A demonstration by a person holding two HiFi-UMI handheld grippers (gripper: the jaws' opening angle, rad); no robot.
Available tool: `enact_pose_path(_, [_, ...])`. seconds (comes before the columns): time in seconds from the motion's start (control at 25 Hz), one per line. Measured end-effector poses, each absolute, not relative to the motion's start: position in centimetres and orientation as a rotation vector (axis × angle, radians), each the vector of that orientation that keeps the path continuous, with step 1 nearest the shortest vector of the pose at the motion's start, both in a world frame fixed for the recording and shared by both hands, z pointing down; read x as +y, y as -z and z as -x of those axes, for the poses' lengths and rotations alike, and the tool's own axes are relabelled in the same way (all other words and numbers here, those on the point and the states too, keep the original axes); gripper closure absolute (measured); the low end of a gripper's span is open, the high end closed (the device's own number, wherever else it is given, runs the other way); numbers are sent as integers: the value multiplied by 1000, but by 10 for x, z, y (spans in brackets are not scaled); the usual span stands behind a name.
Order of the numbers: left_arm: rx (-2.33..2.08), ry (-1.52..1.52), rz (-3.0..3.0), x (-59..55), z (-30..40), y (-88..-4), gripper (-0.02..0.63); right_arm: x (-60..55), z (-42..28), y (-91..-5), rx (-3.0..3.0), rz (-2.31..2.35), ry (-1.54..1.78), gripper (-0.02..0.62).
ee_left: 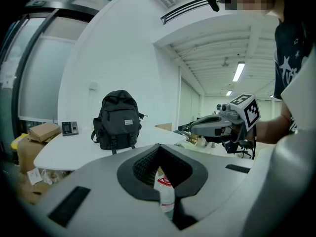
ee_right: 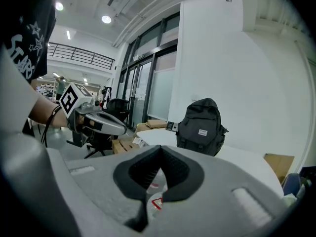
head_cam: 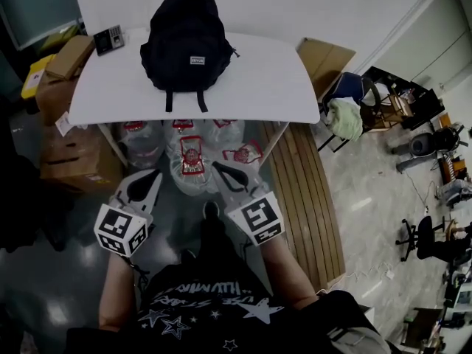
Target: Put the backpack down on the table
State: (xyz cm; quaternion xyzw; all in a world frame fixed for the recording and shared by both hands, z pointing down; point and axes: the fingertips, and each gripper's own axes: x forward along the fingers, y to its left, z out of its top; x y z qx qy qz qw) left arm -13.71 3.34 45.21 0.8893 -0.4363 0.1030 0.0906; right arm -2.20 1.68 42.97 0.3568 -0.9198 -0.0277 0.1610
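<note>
The backpack (head_cam: 186, 39) already sits upright on the white surface (head_cam: 273, 87), top centre of my head view, with two straps dangling over the near edge. I judge it to be soft, slumping fabric with moderate weight, best grabbed by the top loop. My left hand-held gripper (head_cam: 150, 177) and right hand-held gripper (head_cam: 221, 172) are both closed, empty and well short of it. Clear bags (head_cam: 193, 164) beneath hold red-labelled packs.
</note>
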Motion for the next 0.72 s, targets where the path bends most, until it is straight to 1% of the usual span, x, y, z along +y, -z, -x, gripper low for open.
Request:
enact_pose_path(0.48, [-1253, -295, -2671, 65, 153, -457, 598, 57, 36, -444, -2565, -1038, 40, 597])
enact_pose_path(0.72, [-1283, -275, -2669, 78, 175, -459, 598, 73, 62, -450, -2571, -1013, 50, 597])
